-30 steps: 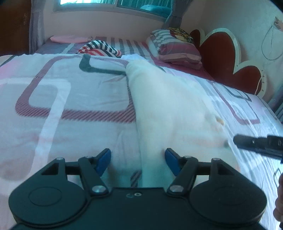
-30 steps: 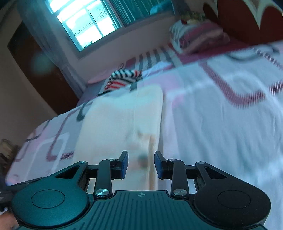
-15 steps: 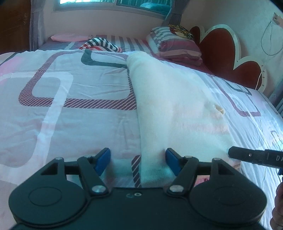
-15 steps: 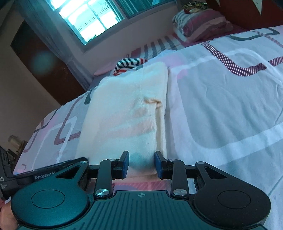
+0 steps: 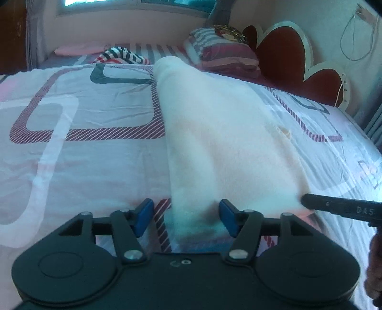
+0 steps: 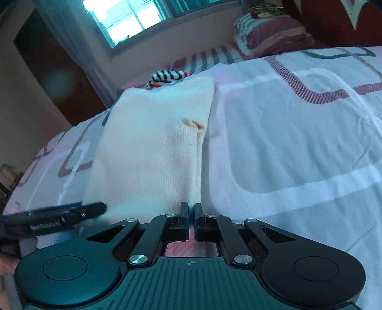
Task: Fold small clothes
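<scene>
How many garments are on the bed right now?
2. The cream garment lies flat in front of both grippers, its near right corner pinched by the right gripper. A crumpled striped garment sits beyond it. Others may be hidden.

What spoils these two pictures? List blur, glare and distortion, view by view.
Left wrist view: white garment soft and smeared, bedsheet lines bowed by the fisheye. Right wrist view: window blown out, pale flare spot left of it, blue cast over the garment.

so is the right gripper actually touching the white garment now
Touching. In the right wrist view the right gripper has its jaws pinched together on the near right corner edge of the white garment, with the cloth running straight in between them.
</scene>
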Demonstrator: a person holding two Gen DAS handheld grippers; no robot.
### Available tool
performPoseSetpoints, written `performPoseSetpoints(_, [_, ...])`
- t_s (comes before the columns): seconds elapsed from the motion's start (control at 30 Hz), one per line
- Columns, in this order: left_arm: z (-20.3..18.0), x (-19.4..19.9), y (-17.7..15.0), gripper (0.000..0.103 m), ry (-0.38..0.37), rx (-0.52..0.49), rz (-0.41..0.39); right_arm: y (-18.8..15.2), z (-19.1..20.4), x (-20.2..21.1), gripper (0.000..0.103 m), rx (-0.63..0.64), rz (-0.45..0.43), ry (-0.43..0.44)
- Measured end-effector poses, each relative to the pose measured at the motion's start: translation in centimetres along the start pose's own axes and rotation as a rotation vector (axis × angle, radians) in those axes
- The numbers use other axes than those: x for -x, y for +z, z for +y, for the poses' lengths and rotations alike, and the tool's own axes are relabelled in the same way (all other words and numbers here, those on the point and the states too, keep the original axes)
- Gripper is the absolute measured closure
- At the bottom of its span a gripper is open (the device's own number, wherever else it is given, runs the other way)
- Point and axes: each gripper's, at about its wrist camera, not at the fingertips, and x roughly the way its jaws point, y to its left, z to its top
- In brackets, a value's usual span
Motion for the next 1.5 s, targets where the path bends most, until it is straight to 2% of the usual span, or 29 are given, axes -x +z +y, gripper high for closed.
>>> performPoseSetpoints(0.1, [1.3, 2.0, 1.6, 0.046, 0.011, 0.013, -0.079, 1.1, 0.2, 1.4, 0.097, -0.007, -0.055, -0.002])
performPoseSetpoints(0.13, [2.0, 2.4, 2.5, 0.046, 0.017, 0.028, -0.108, 1.6, 0.4, 1.9, 0.089, 0.011, -0.084, -0.013])
performPoseSetpoints(0.17, [2.8, 2.4, 3.5, 0.046, 0.026, 0.048, -0.129, 2.2, 0.6, 2.1, 0.075, 0.031, -0.113, -0.021])
performPoseSetpoints(0.23, [3.8, 1.4, 4.8, 0.047, 0.034, 0.077, -0.135, 3.8, 0.9, 1.7, 0.063, 0.039, -0.144, -0.028])
performPoseSetpoints(0.27, [4.1, 0.7, 5.3, 0.048, 0.033, 0.088, -0.129, 4.6, 1.0, 1.2, 0.062, 0.043, -0.153, -0.026])
performPoseSetpoints(0.37, [4.9, -1.4, 6.1, 0.052, 0.024, 0.116, -0.107, 6.9, 1.4, -1.4, 0.062, 0.04, -0.139, -0.025])
performPoseSetpoints(0.43, [5.1, -2.4, 6.4, 0.052, 0.011, 0.129, -0.098, 7.6, 1.9, -2.8, 0.062, 0.081, -0.127, -0.017])
performPoseSetpoints(0.53, [5.2, -3.5, 6.5, 0.053, 0.001, 0.136, -0.067, 7.6, 2.5, -5.1, 0.063, 0.144, -0.069, -0.098])
performPoseSetpoints(0.6, [5.3, -4.0, 6.5, 0.054, 0.002, 0.137, -0.057, 7.3, 1.8, -5.9, 0.063, 0.134, -0.053, -0.096])
performPoseSetpoints(0.67, [5.0, -4.3, 6.5, 0.056, 0.007, 0.119, -0.05, 6.8, 1.2, -6.0, 0.077, 0.123, -0.049, -0.072])
performPoseSetpoints(0.73, [3.9, -4.8, 6.5, 0.061, 0.027, 0.068, -0.037, 6.7, 0.5, -6.1, 0.085, 0.117, -0.052, -0.075])
performPoseSetpoints(0.83, [2.1, -5.0, 6.7, 0.064, 0.071, -0.01, -0.041, 6.8, -0.4, -6.1, 0.086, 0.095, -0.065, -0.131])
performPoseSetpoints(0.9, [2.8, -4.3, 6.8, 0.061, 0.067, 0.03, -0.046, 6.7, -0.9, -6.1, 0.086, 0.068, -0.058, -0.137])
performPoseSetpoints(0.97, [3.7, -2.6, 6.9, 0.06, 0.098, 0.063, -0.1, 7.0, -0.9, -5.2, 0.086, 0.056, -0.058, -0.125])
performPoseSetpoints(1.0, [3.9, -1.7, 7.0, 0.058, 0.096, 0.069, -0.132, 7.1, -0.7, -4.3, 0.086, 0.053, -0.09, -0.117])
performPoseSetpoints(1.07, [3.7, -0.8, 7.5, 0.057, 0.045, 0.075, -0.175, 7.6, 0.2, -2.9, 0.086, 0.082, -0.148, -0.109])
performPoseSetpoints(1.17, [1.9, -2.3, 8.2, 0.056, 0.035, 0.013, -0.139, 8.5, 2.3, -2.9, 0.086, 0.153, -0.178, -0.083])
performPoseSetpoints(1.23, [1.1, -4.4, 7.8, 0.053, 0.069, -0.025, -0.064, 8.5, 3.4, -5.0, 0.086, 0.218, -0.111, -0.112])
performPoseSetpoints(1.27, [1.1, -4.8, 7.6, 0.047, 0.063, -0.016, -0.062, 8.1, 3.2, -6.8, 0.085, 0.239, -0.026, -0.152])
performPoseSetpoints(1.33, [0.8, -4.1, 8.1, 0.049, 0.079, -0.029, -0.076, 7.6, 3.1, -7.1, 0.084, 0.259, -0.034, -0.153])
performPoseSetpoints(1.37, [0.7, -3.3, 8.5, 0.051, 0.081, -0.031, -0.123, 8.0, 3.0, -6.6, 0.084, 0.247, -0.036, -0.142])
performPoseSetpoints(1.43, [0.9, -3.1, 9.5, 0.051, 0.071, -0.023, -0.151, 8.8, 2.8, -5.2, 0.084, 0.22, -0.122, -0.095])
performPoseSetpoints(1.5, [0.9, -3.9, 10.8, 0.052, 0.071, -0.016, -0.162, 9.9, 2.7, -5.2, 0.085, 0.193, -0.16, -0.089])
